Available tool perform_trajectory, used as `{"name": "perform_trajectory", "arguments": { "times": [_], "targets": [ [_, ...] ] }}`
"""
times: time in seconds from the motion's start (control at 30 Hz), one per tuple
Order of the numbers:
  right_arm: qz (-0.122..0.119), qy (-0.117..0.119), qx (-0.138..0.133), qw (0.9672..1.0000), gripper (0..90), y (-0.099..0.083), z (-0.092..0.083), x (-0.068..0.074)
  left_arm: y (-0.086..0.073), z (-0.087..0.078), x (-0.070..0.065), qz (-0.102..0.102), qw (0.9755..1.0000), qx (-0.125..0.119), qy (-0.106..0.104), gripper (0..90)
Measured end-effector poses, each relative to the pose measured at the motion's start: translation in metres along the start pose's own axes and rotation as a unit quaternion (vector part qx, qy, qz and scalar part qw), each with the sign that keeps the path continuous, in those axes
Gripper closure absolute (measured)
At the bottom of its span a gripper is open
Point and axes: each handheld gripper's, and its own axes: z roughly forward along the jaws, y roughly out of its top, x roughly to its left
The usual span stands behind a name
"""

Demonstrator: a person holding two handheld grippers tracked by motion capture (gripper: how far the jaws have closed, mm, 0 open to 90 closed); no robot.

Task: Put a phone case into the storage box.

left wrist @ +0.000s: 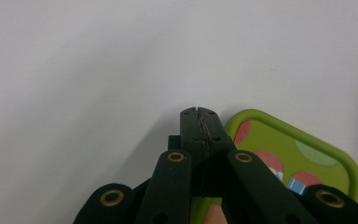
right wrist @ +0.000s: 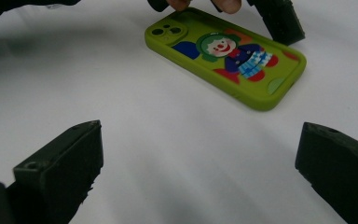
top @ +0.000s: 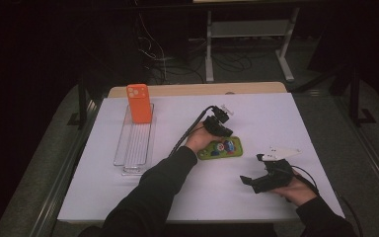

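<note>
The green phone case [top: 220, 147] lies flat, camera holes up, a little right of the middle of the white table sheet [top: 256, 113], with bare sheet on every side of it and wide open room toward 12 o'clock, 3 o'clock and 6 o'clock. The left gripper [top: 225, 131] sits at the case's 11 o'clock corner, its jaws pressed together with nothing between them; in the left gripper view the closed tips [left wrist: 199, 114] rest just beside the case's [left wrist: 307, 154] rounded green rim, over the bare sheet. The right gripper [top: 250, 181] rests near the front edge of the table at about 5 o'clock from the case, well apart from it, its jaws spread wide and empty; the right gripper view shows both black jaws standing far apart with the case [right wrist: 228, 53] lying beyond them. At 9 o'clock from the case, near the left edge of the sheet, a clear plastic tray [top: 133, 143] runs lengthwise, and an orange phone case [top: 139, 103] stands upright at its far end. Between tray and green case the sheet is bare apart from the person's left sleeve [top: 148, 197] crossing it. Counted: two phone cases, one tray, two grippers. The green case carries a printed clown figure in red, blue and white; no writing or brand can be read on anything.
</note>
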Motion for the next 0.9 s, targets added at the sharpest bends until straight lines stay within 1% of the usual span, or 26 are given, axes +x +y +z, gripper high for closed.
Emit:
{"name": "perform_trajectory", "arguments": {
  "times": [0.07,0.1,0.13,0.17,0.2,0.27,0.3,0.4,0.5,0.57,0.6,0.63,0.67,0.7,0.73,0.77,0.8,0.83,0.9],
  "targets": [
    [0.001,0.0,0.001,1.0,0.3,0.0,0.0,0.0,-0.002,0.0,-0.008,0.008,0.9998,0.006,-0.015,89.8],
    [0.0,0.0,0.002,1.0,0.3,0.0,0.0,0.0,-0.003,-0.001,-0.014,0.014,0.9997,0.009,-0.019,89.8],
    [0.0,0.0,0.002,1.0,0.3,0.0,0.0,0.0,-0.004,-0.002,-0.017,0.019,0.9995,0.013,-0.023,89.9],
    [0.0,0.0,0.002,1.0,0.3,0.0,0.0,0.001,-0.005,-0.002,-0.021,0.02,0.9992,0.015,-0.03,89.8],
    [0.0,0.0,0.003,1.0,0.3,0.0,0.001,0.001,-0.006,-0.002,-0.025,0.026,0.9989,0.014,-0.035,89.8],
    [-0.003,-0.001,0.003,1.0,0.3,0.0,0.001,0.0,-0.007,-0.005,-0.032,0.034,0.9981,0.026,-0.044,89.8],
    [-0.003,-0.001,0.003,1.0,0.3,0.0,0.001,0.0,-0.01,-0.005,-0.036,0.033,0.9978,0.021,-0.053,89.9],
    [-0.001,0.0,0.004,1.0,0.3,0.0,0.001,0.001,-0.013,-0.006,-0.042,0.043,0.9973,0.02,-0.056,89.8],
    [-0.001,0.0,0.005,1.0,0.3,0.0,0.001,0.0,-0.012,-0.009,-0.044,0.041,0.9975,0.014,-0.056,89.7],
    [-0.002,0.0,0.004,1.0,0.3,0.0,0.001,0.0,-0.012,-0.018,-0.045,0.046,0.9974,0.008,-0.055,89.2],
    [-0.002,0.0,0.004,1.0,0.3,0.0,0.001,0.0,-0.013,-0.023,-0.047,0.039,0.9975,-0.01,-0.057,87.5],
    [-0.001,0.0,0.004,1.0,0.3,0.0,0.002,0.0,-0.014,-0.03,-0.049,0.041,0.9974,-0.012,-0.058,85.5],
    [-0.003,0.0,0.004,1.0,0.3,0.0,0.002,0.0,-0.015,-0.039,-0.05,0.047,0.9974,-0.006,-0.053,83.1],
    [-0.002,0.001,0.005,1.0,0.3,0.0,0.002,-0.001,-0.018,-0.044,-0.051,0.044,0.9976,-0.018,-0.05,80.0],
    [-0.001,0.0,0.004,1.0,0.3,0.0,0.003,-0.001,-0.021,-0.052,-0.051,0.049,0.9974,-0.021,-0.047,76.4],
    [-0.001,-0.001,0.005,1.0,0.3,0.0,0.003,-0.001,-0.027,-0.061,-0.051,0.047,0.9972,-0.023,-0.052,75.2],
    [-0.001,-0.001,0.005,1.0,0.3,0.0,0.003,-0.001,-0.03,-0.066,-0.052,0.046,0.9972,-0.025,-0.053,71.8],
    [-0.002,-0.002,0.005,1.0,0.3,0.0,0.003,-0.001,-0.037,-0.074,-0.052,0.049,0.9972,-0.023,-0.051,69.2],
    [-0.003,-0.003,0.006,1.0,0.3,0.0,0.002,-0.001,-0.048,-0.086,-0.053,0.047,0.9971,-0.03,-0.051,65.1]
  ]
}}
